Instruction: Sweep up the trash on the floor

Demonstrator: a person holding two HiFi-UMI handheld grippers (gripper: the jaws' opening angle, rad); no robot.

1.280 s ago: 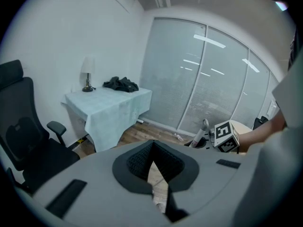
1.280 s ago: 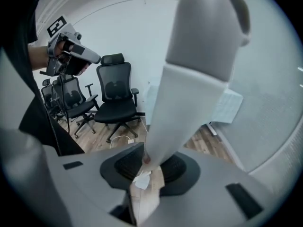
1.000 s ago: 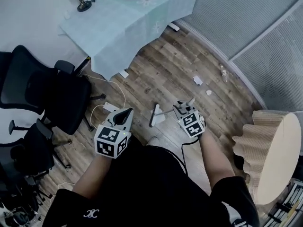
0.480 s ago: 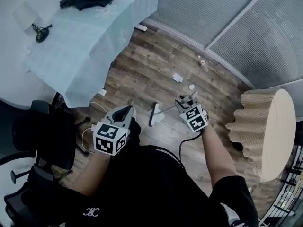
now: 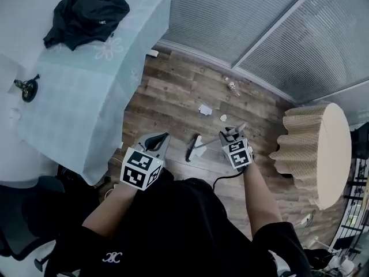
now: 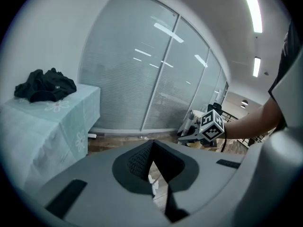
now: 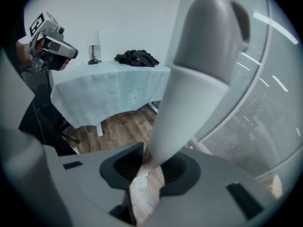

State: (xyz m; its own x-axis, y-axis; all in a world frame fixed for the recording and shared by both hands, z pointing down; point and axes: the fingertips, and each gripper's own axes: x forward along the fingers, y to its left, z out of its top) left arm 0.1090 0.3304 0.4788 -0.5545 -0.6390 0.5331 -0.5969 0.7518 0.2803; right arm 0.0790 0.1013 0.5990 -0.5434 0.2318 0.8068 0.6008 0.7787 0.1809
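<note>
A plank floor [image 5: 173, 94] lay central; a cloth-covered table [image 5: 75, 85] stood at ten o'clock, blinded windows [image 5: 259, 22] at one.

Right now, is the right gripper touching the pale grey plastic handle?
Touching. In the right gripper view, the right gripper clamps the pale grey plastic handle between its jaws.

We count two grey hand-held grippers: the left gripper [image 5: 163, 138] and the right gripper [image 5: 232, 134]. There is one pale grey long-handled broom [image 5: 194, 147]. Three bits of trash lie on the brown wooden floor [image 5: 167, 100]: a white paper scrap [image 5: 205, 109], a smaller pale scrap [image 5: 223, 118] and a pale bit by the window wall [image 5: 232, 88]. We also count one table under a pale green cloth [image 5: 86, 103], one heap of black cloth [image 5: 86, 13], one small black-footed lamp [image 5: 26, 89] and one round corrugated cardboard stool [image 5: 323, 154].
</note>
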